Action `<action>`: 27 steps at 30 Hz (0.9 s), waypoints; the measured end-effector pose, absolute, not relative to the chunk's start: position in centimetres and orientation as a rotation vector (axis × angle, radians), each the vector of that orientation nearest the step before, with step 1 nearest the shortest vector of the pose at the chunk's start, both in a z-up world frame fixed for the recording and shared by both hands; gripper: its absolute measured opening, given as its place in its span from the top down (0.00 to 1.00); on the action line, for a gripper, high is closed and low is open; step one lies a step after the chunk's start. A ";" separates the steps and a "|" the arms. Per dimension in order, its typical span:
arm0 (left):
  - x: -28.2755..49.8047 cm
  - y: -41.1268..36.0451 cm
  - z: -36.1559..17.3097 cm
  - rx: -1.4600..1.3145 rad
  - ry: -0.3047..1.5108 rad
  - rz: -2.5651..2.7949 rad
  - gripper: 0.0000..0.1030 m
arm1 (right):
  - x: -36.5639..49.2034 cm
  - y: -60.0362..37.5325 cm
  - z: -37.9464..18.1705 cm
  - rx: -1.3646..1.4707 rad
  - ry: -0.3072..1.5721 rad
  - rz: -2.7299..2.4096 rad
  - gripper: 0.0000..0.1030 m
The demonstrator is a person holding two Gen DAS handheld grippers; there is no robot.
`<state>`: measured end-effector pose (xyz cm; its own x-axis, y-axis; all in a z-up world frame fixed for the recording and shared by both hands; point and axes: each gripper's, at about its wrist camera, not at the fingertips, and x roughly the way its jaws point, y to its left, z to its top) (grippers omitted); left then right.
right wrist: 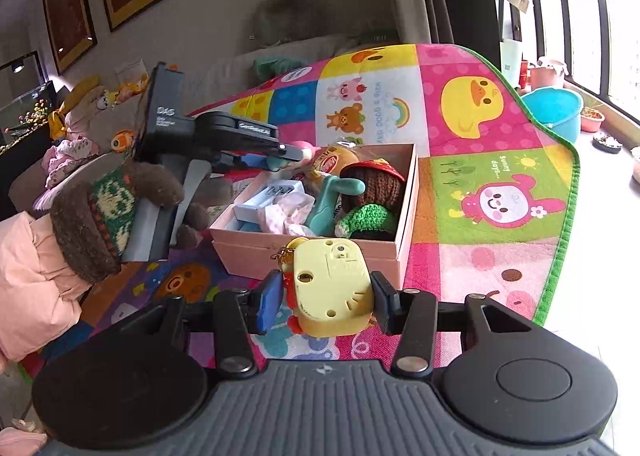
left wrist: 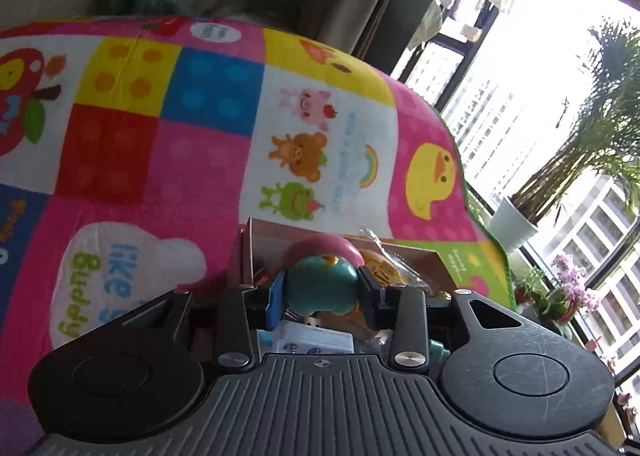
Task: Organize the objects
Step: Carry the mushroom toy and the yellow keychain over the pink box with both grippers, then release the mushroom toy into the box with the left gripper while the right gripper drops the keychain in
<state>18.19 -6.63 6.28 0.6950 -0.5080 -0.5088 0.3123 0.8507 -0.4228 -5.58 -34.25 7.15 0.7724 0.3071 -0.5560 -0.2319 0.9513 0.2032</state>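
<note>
The right gripper (right wrist: 327,298) is clamped on a pale yellow plastic toy (right wrist: 330,288), just short of the open pink cardboard box (right wrist: 320,256) ahead. Beyond, over that already crowded box, the left gripper (left wrist: 322,288) clamps a teal-and-pink rounded toy (left wrist: 322,282). Both toys are yet to be dropped in, so the tidying looks well along.

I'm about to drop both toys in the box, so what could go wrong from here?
1. The pink box already looks crowded, so the teal and pink toy in the left gripper may perch on the pile and roll out.
2. The yellow toy in the right gripper hangs outside the near wall; released here, it would likely miss.
</note>
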 end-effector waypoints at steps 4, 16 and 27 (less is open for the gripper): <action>17.3 -8.7 6.4 -0.148 0.666 -0.540 0.60 | -3.7 -34.3 9.0 0.136 0.573 0.302 0.55; 15.9 -9.4 6.5 0.071 0.548 -0.532 0.58 | 0.2 -32.9 12.0 0.132 0.527 0.267 0.55; 12.3 -7.7 7.0 0.026 0.526 -0.605 0.60 | 3.9 -31.3 12.6 0.157 0.532 0.262 0.55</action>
